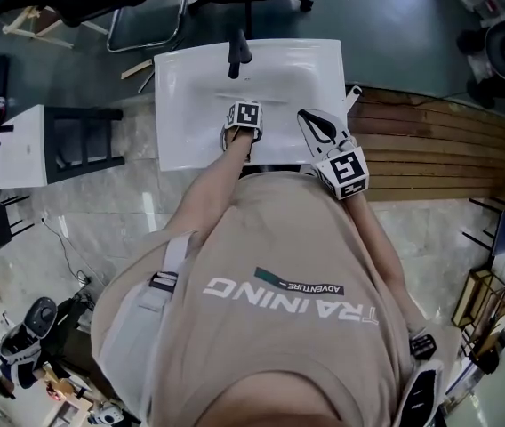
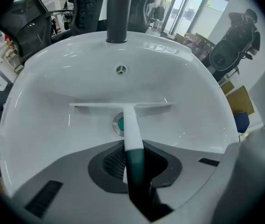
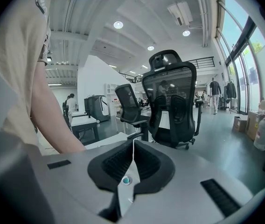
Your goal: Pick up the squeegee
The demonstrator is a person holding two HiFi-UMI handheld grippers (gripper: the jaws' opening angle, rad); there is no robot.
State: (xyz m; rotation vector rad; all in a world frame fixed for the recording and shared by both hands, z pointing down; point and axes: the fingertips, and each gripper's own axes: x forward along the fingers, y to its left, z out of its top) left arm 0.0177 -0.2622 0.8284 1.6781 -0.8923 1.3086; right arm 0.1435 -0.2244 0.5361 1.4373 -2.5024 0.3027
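The squeegee (image 2: 129,125) lies in the white sink basin (image 2: 53,125), its white blade across the bowl just before the drain (image 2: 119,123). Its handle runs from white to dark green back toward me. My left gripper (image 2: 133,147) points steeply down into the basin and is shut on the dark green part of the handle. In the head view the left gripper (image 1: 242,124) hangs over the sink (image 1: 181,87) with its jaws hidden under the marker cube. My right gripper (image 3: 133,143) is shut on nothing and held nearly level at the sink's right edge (image 1: 319,130).
A dark faucet (image 2: 118,13) rises at the basin's far rim (image 1: 237,52). A black office chair (image 3: 172,101) stands beyond the sink. Wooden planks (image 1: 430,145) lie to the right, and a white stand (image 1: 30,145) is to the left.
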